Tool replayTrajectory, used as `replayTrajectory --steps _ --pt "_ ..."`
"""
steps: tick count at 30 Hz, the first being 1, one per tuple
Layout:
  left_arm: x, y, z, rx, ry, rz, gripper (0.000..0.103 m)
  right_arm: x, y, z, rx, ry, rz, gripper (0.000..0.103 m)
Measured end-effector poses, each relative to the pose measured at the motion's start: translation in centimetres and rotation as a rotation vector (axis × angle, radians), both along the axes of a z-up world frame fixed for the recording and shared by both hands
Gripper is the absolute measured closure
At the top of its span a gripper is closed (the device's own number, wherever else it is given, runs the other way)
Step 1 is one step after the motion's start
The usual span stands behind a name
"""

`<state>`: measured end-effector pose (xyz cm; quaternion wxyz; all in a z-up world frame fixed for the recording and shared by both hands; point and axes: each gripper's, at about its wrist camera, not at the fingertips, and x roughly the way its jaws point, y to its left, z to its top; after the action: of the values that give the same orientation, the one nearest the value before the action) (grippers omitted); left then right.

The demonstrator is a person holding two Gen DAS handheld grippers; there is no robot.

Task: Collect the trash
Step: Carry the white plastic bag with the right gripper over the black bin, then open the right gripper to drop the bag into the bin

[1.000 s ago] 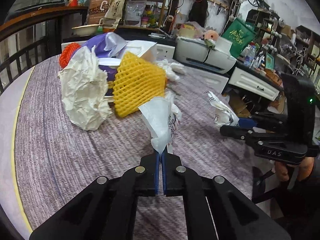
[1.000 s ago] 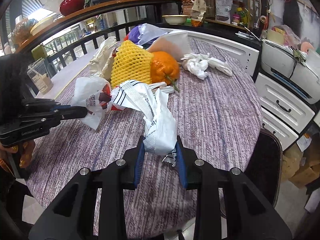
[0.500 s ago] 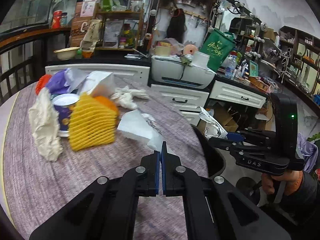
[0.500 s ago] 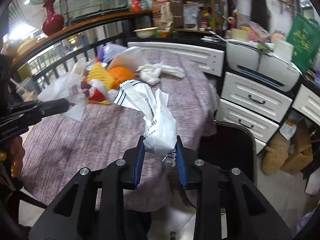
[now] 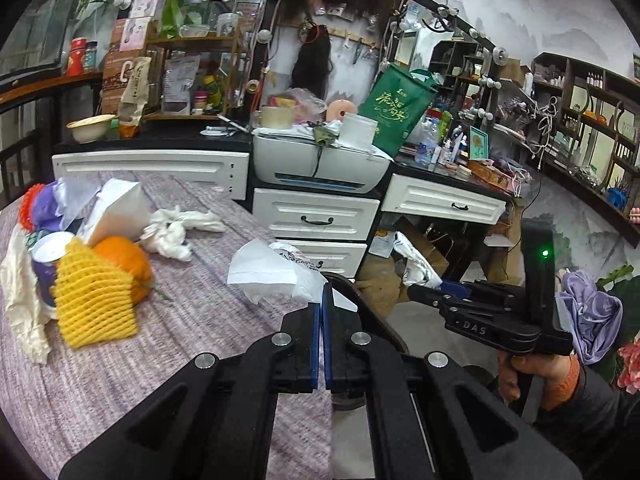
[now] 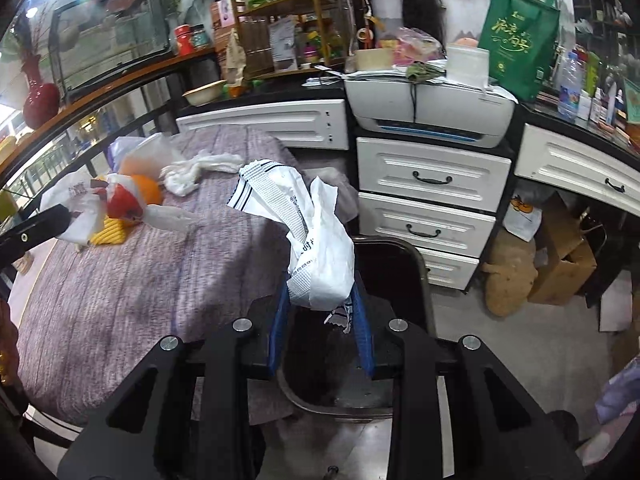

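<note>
- Left wrist view: at the left, a pile of trash is seen on the tabletop point(image 5: 192, 320), which is covered by a purple striped cloth.
- In the pile, a yellow foam net point(image 5: 94, 304) is set against an orange point(image 5: 124, 260), with a crumpled cream paper point(image 5: 20, 300) at the far left.
- A twisted white tissue point(image 5: 176, 232) is seen just past the orange.
- In the middle, the left claw point(image 5: 321, 312) is closed tight on a thin white wrapper point(image 5: 272, 276), which is held up above the tabletop edge.
- At the right, the right claw point(image 5: 424, 294) is held by a hand point(image 5: 532, 372), with a printed plastic bag point(image 5: 416, 264) at its tip.
- Right wrist view: at the left, the tip of the left claw is seen with its wrapper, near the orange.
- In the middle, the printed plastic bag is gripped between the blue pads point(image 6: 362, 336) of the right claw, part way closed.
- The bag is held over a dark bin point(image 6: 400, 264) beside the tabletop.
- At the right, white drawers point(image 6: 432, 200) are seen under a printer point(image 6: 432, 108).
</note>
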<state>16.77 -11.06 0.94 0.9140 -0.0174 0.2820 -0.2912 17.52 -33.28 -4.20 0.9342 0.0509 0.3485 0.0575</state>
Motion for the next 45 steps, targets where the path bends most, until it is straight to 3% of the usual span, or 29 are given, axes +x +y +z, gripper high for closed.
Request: replayTrajectory --steps 5,10,15,20,21,23,24,25,35,45 --pt "0.9 -3.2 -0.1 -0.009 0.012 -0.039 0.101 1.9 -1.8 -3.1 0.027 0.093 -0.034 0.073" --pt "1.7 -5.9 0.2 -0.014 0.011 -0.069 0.101 4.6 -2.9 -8.6 0.058 0.213 -0.079 0.073" --pt "2.4 -8.0 1.1 -0.027 0.005 -0.1 0.101 6.0 -2.6 -12.5 0.058 0.284 -0.095 0.073" --pt "3.4 -10.2 0.0 -0.025 0.044 -0.121 0.101 7.3 -2.9 -15.7 0.064 0.346 -0.124 0.073" --pt "3.5 -10.5 -0.4 -0.024 0.053 -0.125 0.101 7.5 -3.0 -16.1 0.065 0.35 -0.13 0.069" --pt "3.8 -11.2 -1.4 -0.023 0.081 -0.138 0.101 7.8 -3.3 -16.8 0.076 0.361 -0.138 0.049" --pt "3.9 -11.5 -1.8 -0.02 0.091 -0.143 0.101 7.8 -3.4 -17.0 0.078 0.354 -0.145 0.036" --pt "4.0 -11.9 -2.2 -0.012 0.098 -0.147 0.101 7.6 -3.6 -16.9 0.072 0.345 -0.156 0.029" --pt "5.1 -14.3 -6.4 0.045 0.195 -0.168 0.101 3.2 -7.2 -14.7 0.032 0.279 -0.27 0.028" --pt "6.7 -16.8 -12.0 0.165 0.319 -0.149 0.101 -2.0 -11.8 -12.4 0.013 0.228 -0.394 0.025"
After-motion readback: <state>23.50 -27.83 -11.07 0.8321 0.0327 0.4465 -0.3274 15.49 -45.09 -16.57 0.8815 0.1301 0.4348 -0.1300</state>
